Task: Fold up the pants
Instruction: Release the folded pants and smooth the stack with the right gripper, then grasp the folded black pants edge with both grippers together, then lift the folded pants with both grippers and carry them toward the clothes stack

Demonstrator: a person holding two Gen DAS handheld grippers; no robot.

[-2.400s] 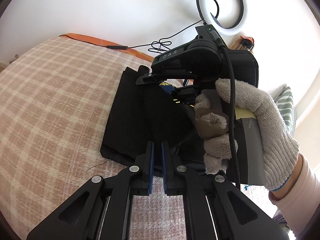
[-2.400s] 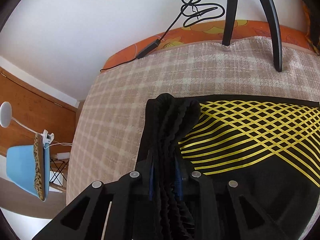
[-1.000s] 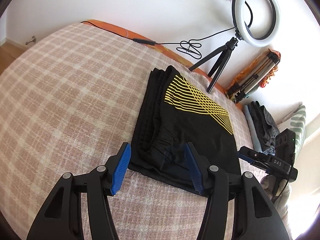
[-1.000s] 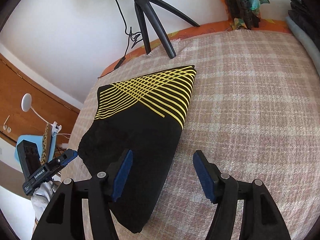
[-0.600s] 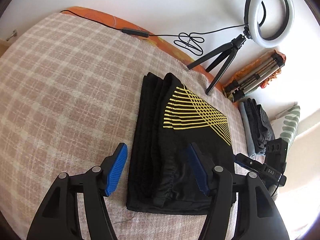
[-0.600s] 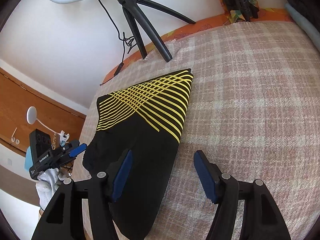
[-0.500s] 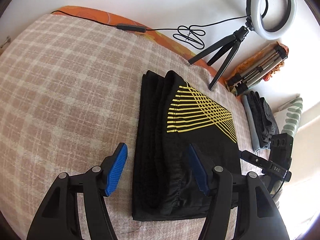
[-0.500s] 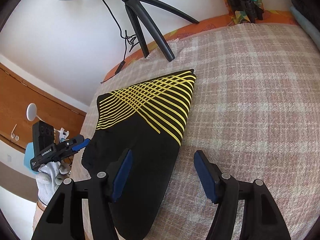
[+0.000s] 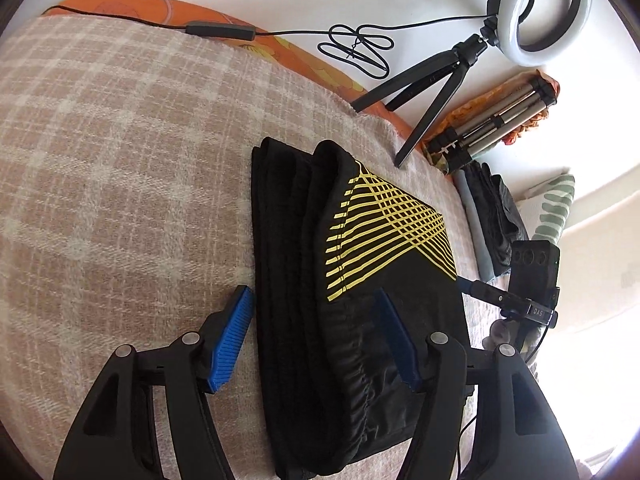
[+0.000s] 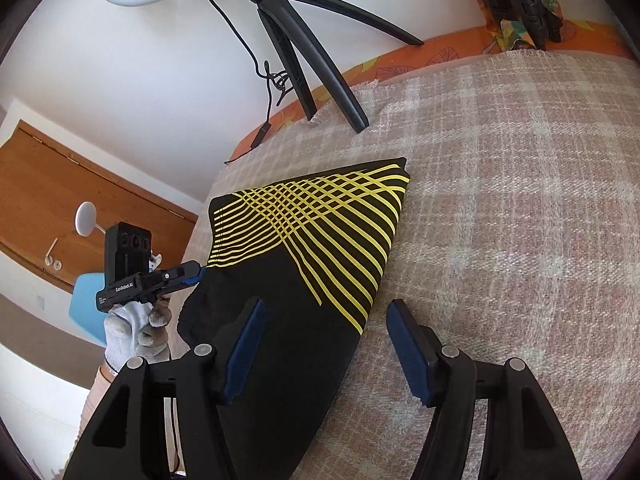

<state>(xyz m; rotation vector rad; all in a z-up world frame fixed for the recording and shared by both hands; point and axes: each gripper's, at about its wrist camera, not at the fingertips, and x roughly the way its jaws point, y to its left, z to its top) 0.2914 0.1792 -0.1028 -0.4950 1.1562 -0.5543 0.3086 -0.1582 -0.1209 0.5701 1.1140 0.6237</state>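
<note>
Surroundings: a ring light [image 9: 546, 8] on a black tripod [image 9: 432, 80] stands in the upper right of the left wrist view, its feet on the blanket's far edge; a looped black cable [image 9: 356, 50] lies against the white wall beside it.
More clutter: a folded metal tripod [image 9: 492, 124] and a stack of dark folded clothes [image 9: 492, 216] sit at the right edge.
Surface: a fuzzy beige-and-cream checked blanket [image 9: 120, 152] over an orange patterned sheet [image 9: 132, 6].
Pants: black pants [image 9: 360, 300], folded into a thick rectangle with yellow crossing lines printed on top, lie flat in the centre; the gathered waistband layers show along the left side.
Left gripper: left gripper [image 9: 316, 340], blue ribbed pads spread wide, straddles the folded edge and grips nothing.
Right gripper: right gripper [image 10: 326, 350], fingers wide apart, empty, over the pants' near right edge.
</note>
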